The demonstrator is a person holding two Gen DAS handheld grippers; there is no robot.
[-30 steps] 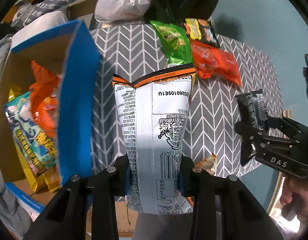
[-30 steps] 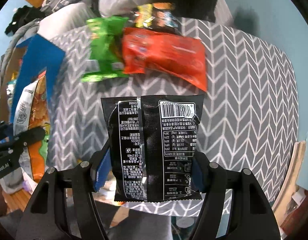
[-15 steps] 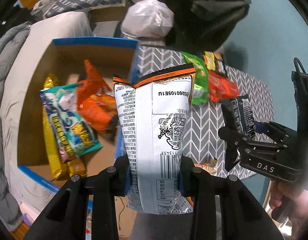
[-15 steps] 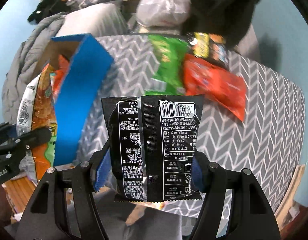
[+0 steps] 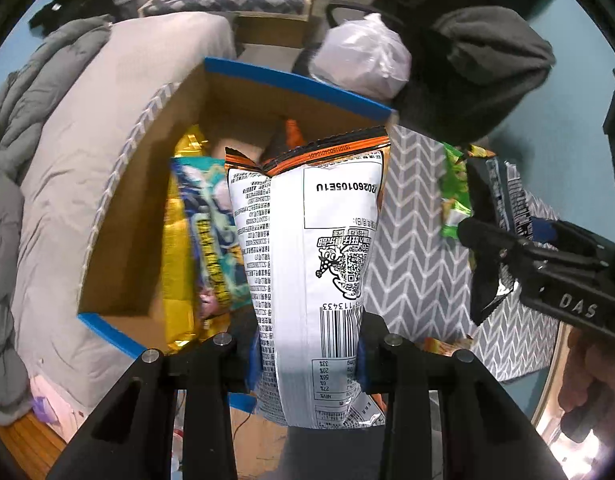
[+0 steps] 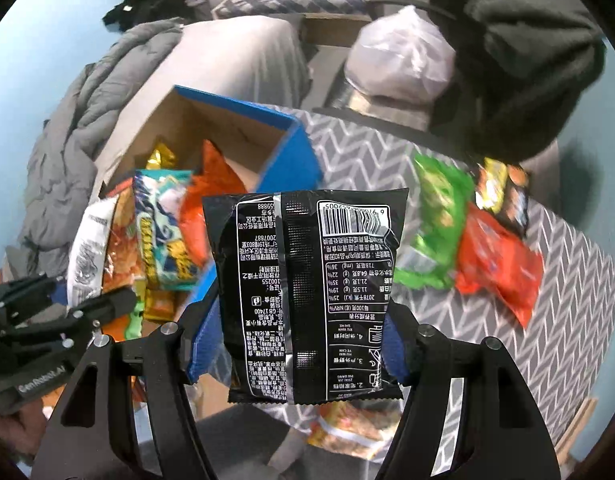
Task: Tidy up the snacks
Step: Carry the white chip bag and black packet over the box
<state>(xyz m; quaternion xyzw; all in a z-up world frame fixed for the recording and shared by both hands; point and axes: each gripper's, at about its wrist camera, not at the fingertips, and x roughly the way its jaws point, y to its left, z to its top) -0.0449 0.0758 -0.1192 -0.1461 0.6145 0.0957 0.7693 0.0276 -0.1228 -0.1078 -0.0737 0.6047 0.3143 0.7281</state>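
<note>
The left tongs [image 5: 307, 354] are clamped on a white-backed, orange-edged snack bag [image 5: 311, 264], held upright above the open cardboard box [image 5: 147, 184] with blue edges, which already holds a teal packet [image 5: 211, 232] and a yellow packet [image 5: 179, 220]. The right tongs [image 6: 303, 344] are clamped on a black snack bag [image 6: 307, 292], held just beside the box's near corner. Beyond the box on the chevron-covered tabletop [image 6: 547, 360] lie a green bag [image 6: 435, 232] and a red bag [image 6: 499, 264], side by side.
</note>
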